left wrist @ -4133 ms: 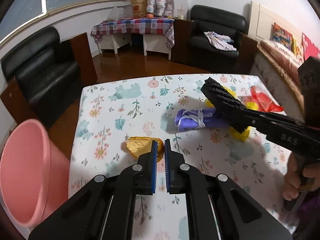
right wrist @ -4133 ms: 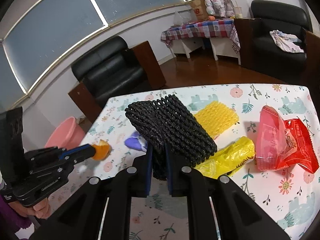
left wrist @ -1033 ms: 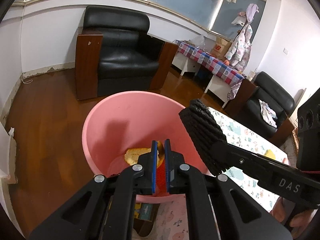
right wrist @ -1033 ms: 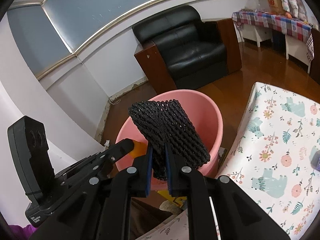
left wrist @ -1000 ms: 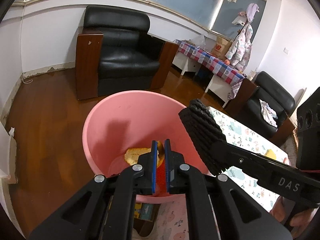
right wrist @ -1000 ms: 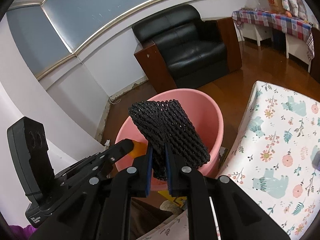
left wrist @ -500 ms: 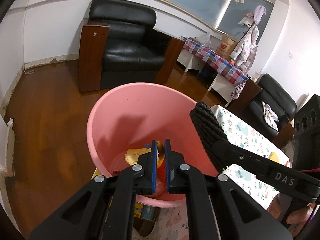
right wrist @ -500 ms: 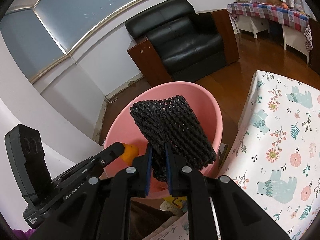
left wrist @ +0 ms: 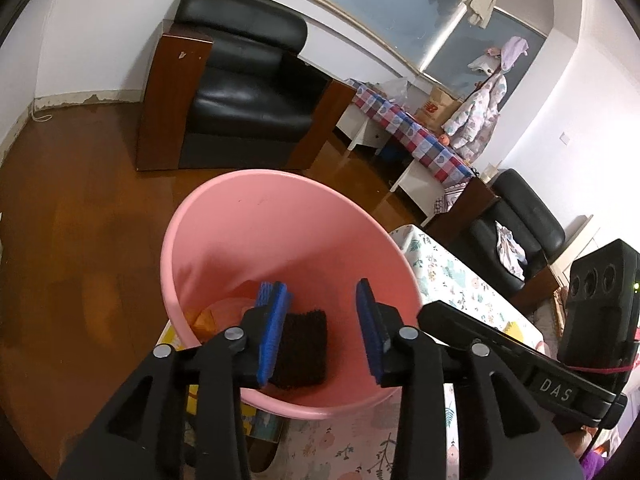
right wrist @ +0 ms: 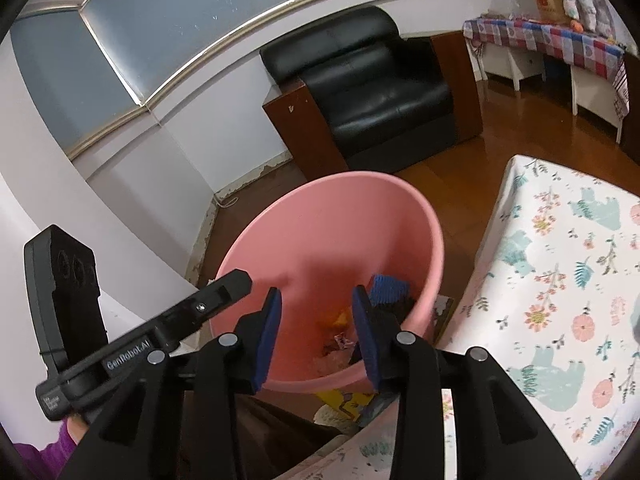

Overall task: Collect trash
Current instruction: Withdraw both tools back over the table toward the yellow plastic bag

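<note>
A pink bucket [left wrist: 224, 216] stands on the floor beside the table; it also shows in the right wrist view [right wrist: 320, 204]. My left gripper [left wrist: 320, 328] is open and empty above its mouth. A black foam net [left wrist: 304, 348] lies at the bucket's bottom, with an orange peel [left wrist: 202, 320] to its left. My right gripper [right wrist: 314, 334] is open and empty over the bucket. The peel [right wrist: 338, 318] and the dark net [right wrist: 404, 306] show inside the bucket in the right wrist view.
The table with a floral cloth [right wrist: 560, 280] lies to the right of the bucket. A black armchair [left wrist: 244, 92] stands behind it on the wooden floor. A side table with a checked cloth [left wrist: 404, 124] stands further back. Printed papers [right wrist: 344, 400] lie under the bucket.
Both grippers have opened. The orange peel dropped from my left gripper and the black foam net dropped from my right gripper; both now lie in the bucket.
</note>
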The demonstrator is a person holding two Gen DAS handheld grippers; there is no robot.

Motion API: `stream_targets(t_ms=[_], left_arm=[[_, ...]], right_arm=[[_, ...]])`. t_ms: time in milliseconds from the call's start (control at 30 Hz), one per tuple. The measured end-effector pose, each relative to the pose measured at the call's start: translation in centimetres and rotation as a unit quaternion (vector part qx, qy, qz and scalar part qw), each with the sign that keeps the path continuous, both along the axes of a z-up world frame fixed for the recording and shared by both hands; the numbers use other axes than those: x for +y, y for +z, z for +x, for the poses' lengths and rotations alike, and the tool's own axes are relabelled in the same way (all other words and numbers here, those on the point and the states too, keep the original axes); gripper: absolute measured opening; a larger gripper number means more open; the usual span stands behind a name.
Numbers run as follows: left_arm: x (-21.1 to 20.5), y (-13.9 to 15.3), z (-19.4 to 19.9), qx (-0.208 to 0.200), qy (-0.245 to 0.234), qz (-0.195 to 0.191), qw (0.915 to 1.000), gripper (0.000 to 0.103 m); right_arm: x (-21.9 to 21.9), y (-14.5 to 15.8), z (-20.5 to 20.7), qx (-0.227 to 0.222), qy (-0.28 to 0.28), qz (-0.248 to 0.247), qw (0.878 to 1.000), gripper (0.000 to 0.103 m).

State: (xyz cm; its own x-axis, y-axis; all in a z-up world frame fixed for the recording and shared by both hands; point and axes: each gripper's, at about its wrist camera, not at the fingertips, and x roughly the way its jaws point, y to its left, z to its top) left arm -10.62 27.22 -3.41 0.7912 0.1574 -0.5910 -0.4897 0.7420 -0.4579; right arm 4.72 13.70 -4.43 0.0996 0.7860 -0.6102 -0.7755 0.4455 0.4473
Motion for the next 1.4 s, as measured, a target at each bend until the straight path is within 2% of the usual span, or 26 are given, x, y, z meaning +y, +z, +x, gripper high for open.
stream_targets(t_ms=[267, 633, 767, 933, 1200, 1400], left_arm=[[-0.1, 1.7, 0.0, -0.010, -0.015, 0.006, 0.9998, 0.043], [-1.2, 4.9, -1.1, -0.017, -0.032, 0.058, 0.9977, 0.043], [-2.4, 5.2, -0.9, -0.010, -0.032, 0.068, 0.9971, 0.043], [-5.0, 4.6, 0.6, 0.000, -0.064, 0.065, 0.9958, 0.043], [-10.4, 3.2, 3.7, 0.015, -0.132, 0.060, 0.9893, 0.043], [-15.1, 3.1, 6.4, 0.024, -0.177, 0.081, 0.9805, 0.043]], right_arm=[[-4.0, 0.5, 0.2, -0.009, -0.024, 0.004, 1.000, 0.038], [-10.8, -0.5, 0.1, -0.013, -0.058, -0.008, 0.998, 0.039], [-13.5, -1.0, -0.2, -0.019, -0.073, -0.018, 0.997, 0.039], [-17.0, -2.1, -0.4, -0.021, -0.100, -0.041, 0.994, 0.040], [-23.9, -2.6, 0.2, -0.032, -0.174, -0.059, 0.982, 0.042], [-30.6, -2.5, 2.1, -0.034, -0.261, -0.054, 0.963, 0.045]])
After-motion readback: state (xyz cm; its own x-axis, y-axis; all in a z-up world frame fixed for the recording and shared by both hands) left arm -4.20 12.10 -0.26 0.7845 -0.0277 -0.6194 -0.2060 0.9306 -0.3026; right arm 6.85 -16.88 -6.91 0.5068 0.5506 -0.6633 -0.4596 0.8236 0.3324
